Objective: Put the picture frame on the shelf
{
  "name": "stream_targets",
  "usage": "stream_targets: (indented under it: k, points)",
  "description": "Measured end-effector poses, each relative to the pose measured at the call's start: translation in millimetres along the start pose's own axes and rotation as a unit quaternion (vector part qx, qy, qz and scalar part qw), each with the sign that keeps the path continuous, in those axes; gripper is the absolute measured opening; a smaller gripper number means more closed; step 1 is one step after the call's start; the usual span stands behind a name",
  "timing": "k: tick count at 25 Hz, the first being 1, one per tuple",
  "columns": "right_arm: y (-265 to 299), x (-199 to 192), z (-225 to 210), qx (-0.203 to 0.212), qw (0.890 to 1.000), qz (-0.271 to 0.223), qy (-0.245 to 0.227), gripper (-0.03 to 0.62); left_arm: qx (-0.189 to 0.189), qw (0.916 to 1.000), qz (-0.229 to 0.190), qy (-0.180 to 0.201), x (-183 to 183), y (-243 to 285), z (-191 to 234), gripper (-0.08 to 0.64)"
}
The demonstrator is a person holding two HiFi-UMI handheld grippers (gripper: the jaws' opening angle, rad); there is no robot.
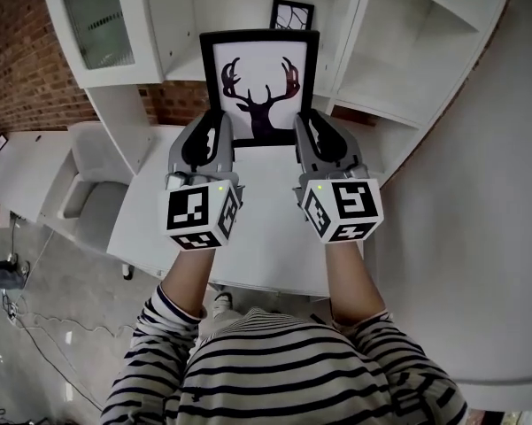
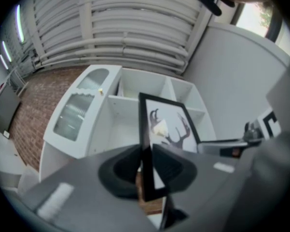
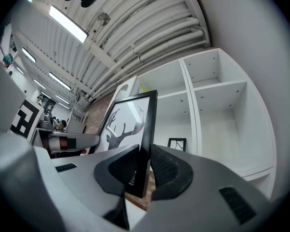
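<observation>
- The jaws of the left gripper (image 1: 214, 129) (image 2: 145, 167) are clenching on the left edge of the picture frame (image 1: 264, 78) (image 2: 166, 124) (image 3: 128, 124), with the dark pads pressing the black moulding from front and back.
- The jaws of the right gripper (image 1: 312, 129) (image 3: 144, 167) are gripping the frame's right edge in the same way, low on that side.
- The picture frame is standing upright between the two grippers, with its print of a dark stag's head and antlers on white facing the person.
- It is hanging over the far edge of the white table (image 1: 266, 246), just in front of the white shelf (image 1: 398, 51) (image 2: 120, 115) (image 3: 217, 110). Brick is showing under its lower corners in both gripper views.
- The shelf is rising at the far side of the table, split into open compartments.
- A small black frame (image 1: 292, 13) (image 3: 176, 144) is standing at the back of the middle compartment, directly behind the top of the held frame.
- The compartments on the right are being divided by white boards, stacked one above another.
- On the left of the shelf, a cabinet door (image 1: 97, 11) (image 2: 79, 110) with a ribbed glass pane is closing off its compartment, and what is inside cannot be made out.
- A pale grey chair (image 1: 93, 189) is sitting at the left of the table, near a brick wall (image 1: 18, 69).
- The person's striped sleeves (image 1: 274, 370) are showing at the near edge of the head view, with both forearms reaching forward to the grippers.
</observation>
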State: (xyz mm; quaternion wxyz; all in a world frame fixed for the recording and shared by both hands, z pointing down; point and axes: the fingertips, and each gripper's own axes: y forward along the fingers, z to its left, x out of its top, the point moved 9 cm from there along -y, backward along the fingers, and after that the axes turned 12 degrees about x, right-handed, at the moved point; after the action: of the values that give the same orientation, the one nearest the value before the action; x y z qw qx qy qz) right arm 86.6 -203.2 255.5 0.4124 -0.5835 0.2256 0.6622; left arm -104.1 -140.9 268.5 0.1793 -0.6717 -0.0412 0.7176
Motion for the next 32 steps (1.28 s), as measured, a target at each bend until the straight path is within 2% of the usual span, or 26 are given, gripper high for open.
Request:
stream_targets:
  k: [7,13,22,32]
  points:
    - [76.5,14.3,-0.2,-0.036,0.999,-0.016,-0.003,0.064,-0.036,0.9993,-0.013,-0.005,18.1,72.6,52.1,0.08]
    - [124.5,16.2,-22.5,-0.06,0.998,-0.02,-0.006,0.066,-0.059,0.998,-0.019,-0.002,22.6,131.0,67.9,0.08]
    - [189.5,7.2,-63.2,-0.061,0.998,-0.005,0.016,0.067,-0.052,0.9985,-0.01,0.015,20.1,206.9,79.0,0.08]
    - [248.6,9.2,-96.7,-0.077,0.997,0.009,0.016,0.067,-0.027,0.9995,0.002,0.015,18.6,275.0,86.6,0.08]
